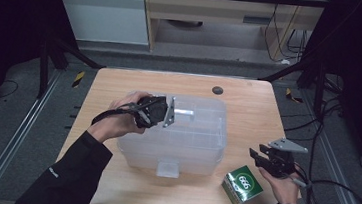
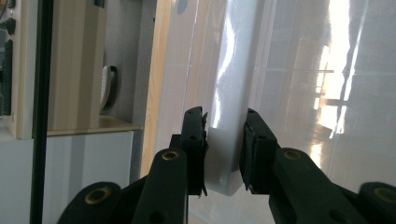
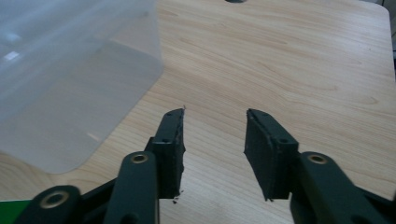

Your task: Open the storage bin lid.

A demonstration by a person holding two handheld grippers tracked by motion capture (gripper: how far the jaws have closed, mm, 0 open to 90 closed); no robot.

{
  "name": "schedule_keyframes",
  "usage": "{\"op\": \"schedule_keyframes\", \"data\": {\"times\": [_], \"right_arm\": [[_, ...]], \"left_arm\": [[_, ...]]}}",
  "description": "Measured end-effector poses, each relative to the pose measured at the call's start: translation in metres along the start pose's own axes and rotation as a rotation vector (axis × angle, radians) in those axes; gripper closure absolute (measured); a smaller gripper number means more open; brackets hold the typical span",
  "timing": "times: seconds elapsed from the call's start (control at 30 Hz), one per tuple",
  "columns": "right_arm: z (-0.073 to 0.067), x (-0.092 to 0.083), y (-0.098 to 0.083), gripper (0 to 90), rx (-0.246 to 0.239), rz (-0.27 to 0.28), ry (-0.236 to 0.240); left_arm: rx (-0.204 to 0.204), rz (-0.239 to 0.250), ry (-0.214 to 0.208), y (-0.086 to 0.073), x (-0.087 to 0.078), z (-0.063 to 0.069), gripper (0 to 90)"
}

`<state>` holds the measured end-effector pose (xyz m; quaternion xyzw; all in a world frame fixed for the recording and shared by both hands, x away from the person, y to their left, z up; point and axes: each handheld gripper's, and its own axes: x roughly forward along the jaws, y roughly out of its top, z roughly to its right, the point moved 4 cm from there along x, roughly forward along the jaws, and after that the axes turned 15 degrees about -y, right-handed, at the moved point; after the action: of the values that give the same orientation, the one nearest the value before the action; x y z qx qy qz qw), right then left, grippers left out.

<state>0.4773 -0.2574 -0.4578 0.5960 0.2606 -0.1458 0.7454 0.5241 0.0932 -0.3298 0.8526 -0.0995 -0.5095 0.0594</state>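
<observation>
Clear plastic storage box [image 1: 185,137] fills middle of tabletop [image 1: 249,106]. Green carton [image 1: 242,186] stands at front right, just beside box corner. Open wood behind box and along right side; narrow strip at left.

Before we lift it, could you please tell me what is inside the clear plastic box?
Through the box's cloudy lid and walls, nothing can be made out inside, though small things could stay hidden. The left gripper clamps a latch on its edge.
</observation>
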Motion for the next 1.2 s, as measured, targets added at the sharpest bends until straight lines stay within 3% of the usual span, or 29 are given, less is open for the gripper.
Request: {"op": "schedule_keyframes", "data": {"times": [0.07,0.33,0.5,0.73,0.97,1.2], "right_arm": [[-0.002,-0.005,0.004,63.6,0.004,0.007,0.010],[-0.015,-0.027,0.020,83.6,0.005,0.080,0.070],[-0.027,-0.036,0.028,89.1,-0.017,0.098,0.109],[-0.039,-0.041,0.032,90.0,-0.014,0.097,0.158],[-0.044,-0.040,0.032,90.0,-0.006,0.085,0.177],[-0.048,-0.037,0.031,90.0,0.017,0.079,0.206]], "left_arm": [[0.009,-0.023,0.000,0.001,-0.001,0.000,73.2],[0.010,-0.027,0.003,0.001,-0.002,0.000,73.4],[0.020,-0.025,0.008,0.002,-0.001,-0.001,73.5],[0.010,-0.036,0.012,0.003,-0.003,-0.003,73.4],[-0.005,-0.030,0.029,0.004,-0.005,-0.009,73.0],[-0.037,0.006,0.048,0.002,-0.006,-0.017,72.0]]}}
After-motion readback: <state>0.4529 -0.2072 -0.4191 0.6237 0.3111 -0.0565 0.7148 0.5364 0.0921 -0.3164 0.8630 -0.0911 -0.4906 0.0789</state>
